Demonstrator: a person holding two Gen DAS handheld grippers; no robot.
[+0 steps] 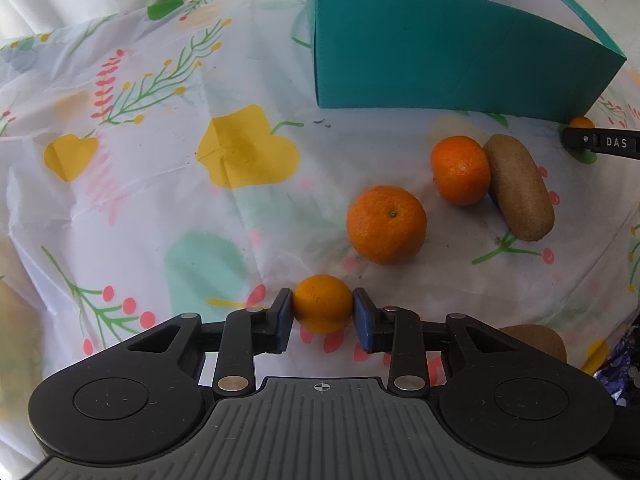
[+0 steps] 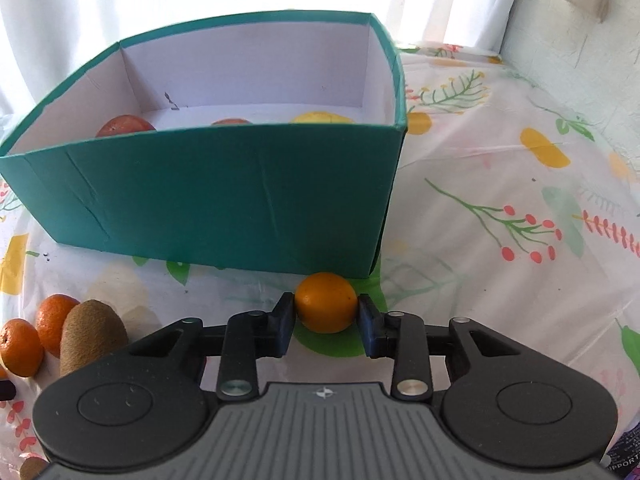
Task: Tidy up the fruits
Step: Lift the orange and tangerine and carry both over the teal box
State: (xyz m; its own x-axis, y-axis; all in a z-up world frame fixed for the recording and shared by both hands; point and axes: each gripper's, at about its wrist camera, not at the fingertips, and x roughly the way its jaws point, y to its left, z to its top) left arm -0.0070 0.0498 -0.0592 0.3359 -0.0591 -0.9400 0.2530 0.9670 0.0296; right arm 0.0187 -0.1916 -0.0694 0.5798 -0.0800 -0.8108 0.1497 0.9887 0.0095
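Note:
My left gripper (image 1: pixel 323 314) is shut on a small orange kumquat (image 1: pixel 322 303) just above the floral tablecloth. Ahead of it lie two mandarins (image 1: pixel 386 224) (image 1: pixel 460 170) and a brown kiwi (image 1: pixel 520 186) that leans on the farther mandarin. My right gripper (image 2: pixel 326 316) is shut on another small kumquat (image 2: pixel 326 307) close in front of the teal box (image 2: pixel 224 200). The box holds two reddish fruits (image 2: pixel 124 125) and a yellow one (image 2: pixel 322 117). The right gripper's finger and its kumquat show at the left wrist view's right edge (image 1: pixel 582 136).
The teal box (image 1: pixel 440 60) stands at the back right in the left wrist view. A second kiwi (image 1: pixel 536 342) lies behind the left gripper's right side. The mandarins (image 2: pixel 20 346) and kiwi (image 2: pixel 92 332) lie left of the right gripper. Curtains hang behind the table.

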